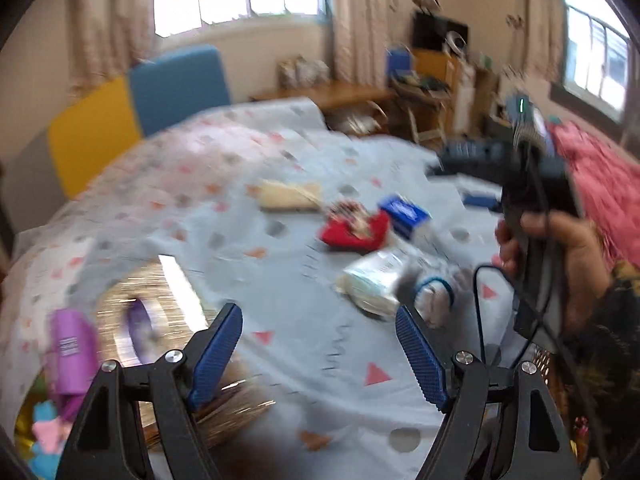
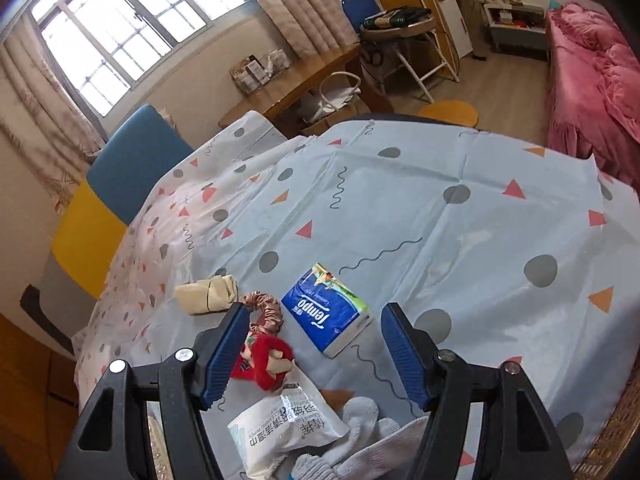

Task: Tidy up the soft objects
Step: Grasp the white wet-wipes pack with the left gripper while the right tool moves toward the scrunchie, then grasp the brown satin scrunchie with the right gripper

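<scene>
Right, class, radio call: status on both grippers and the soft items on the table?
Left gripper open, empty. Right gripper open, empty, over the pile. Tissue pack, red plush, white socks loose on tablecloth. Nothing blocking.

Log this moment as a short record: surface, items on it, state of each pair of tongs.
surface: patterned tablecloth
items: blue tissue pack, red plush toy, pink scrunchie, beige cloth roll, wipes packet, white socks
left tongs: open, empty
right tongs: open, empty, above the items
</scene>
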The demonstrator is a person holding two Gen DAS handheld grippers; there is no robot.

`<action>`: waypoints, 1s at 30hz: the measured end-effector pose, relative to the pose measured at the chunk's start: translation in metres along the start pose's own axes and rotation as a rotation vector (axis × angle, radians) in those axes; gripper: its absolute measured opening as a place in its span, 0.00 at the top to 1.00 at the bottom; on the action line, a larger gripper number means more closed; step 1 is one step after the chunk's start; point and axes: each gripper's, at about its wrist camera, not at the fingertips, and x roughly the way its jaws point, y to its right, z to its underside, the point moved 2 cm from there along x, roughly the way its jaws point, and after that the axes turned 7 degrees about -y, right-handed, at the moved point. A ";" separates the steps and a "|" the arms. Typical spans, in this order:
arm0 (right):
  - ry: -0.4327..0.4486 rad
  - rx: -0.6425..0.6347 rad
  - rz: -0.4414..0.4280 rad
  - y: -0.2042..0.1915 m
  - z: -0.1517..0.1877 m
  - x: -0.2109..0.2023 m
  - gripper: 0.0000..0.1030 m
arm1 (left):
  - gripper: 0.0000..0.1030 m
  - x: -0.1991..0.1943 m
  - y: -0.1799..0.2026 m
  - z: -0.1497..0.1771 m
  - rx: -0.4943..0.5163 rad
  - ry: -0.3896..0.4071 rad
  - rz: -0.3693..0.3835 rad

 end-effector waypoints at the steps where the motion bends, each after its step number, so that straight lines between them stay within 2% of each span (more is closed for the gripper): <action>1: -0.002 0.006 -0.007 0.001 0.000 0.000 0.33 | 0.23 0.009 0.006 0.001 0.016 -0.019 0.013; 7: -0.029 0.023 -0.034 0.002 -0.001 0.006 0.33 | 0.23 0.070 0.024 -0.019 0.112 -0.131 0.080; 15: -0.055 0.015 -0.047 0.000 0.001 0.010 0.33 | 0.23 0.121 0.041 -0.047 0.202 -0.199 0.122; 21: -0.060 0.032 -0.064 0.002 0.001 0.010 0.33 | 0.24 0.160 0.051 -0.059 0.177 -0.276 0.186; 22: -0.061 0.033 -0.063 0.003 0.001 0.010 0.33 | 0.28 0.166 0.051 -0.057 0.168 -0.285 0.178; 23: -0.062 0.034 -0.067 0.003 0.001 0.010 0.33 | 0.38 0.167 0.050 -0.055 0.146 -0.286 0.181; 26: -0.062 0.031 -0.075 0.003 0.001 0.009 0.32 | 0.46 0.156 0.041 -0.044 0.073 -0.248 0.200; 30: -0.080 0.012 -0.069 -0.001 0.002 0.012 0.33 | 0.47 0.132 0.028 -0.016 -0.022 -0.242 0.172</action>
